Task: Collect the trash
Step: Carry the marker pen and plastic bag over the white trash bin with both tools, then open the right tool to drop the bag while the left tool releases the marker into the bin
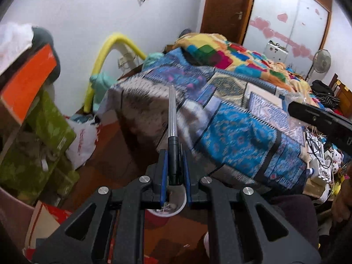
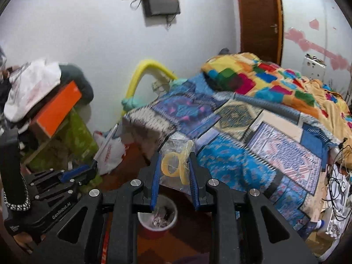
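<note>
below, my left gripper clamps one pen, my right gripper one bagged tape roll; one red bin on open floor beside the bed's edge.

We've got the right gripper clamped on a clear bag with a yellow tape roll inside, above a red cup of scraps on the floor; at left the left gripper carries a pen, with the quilted bed on our right
</note>
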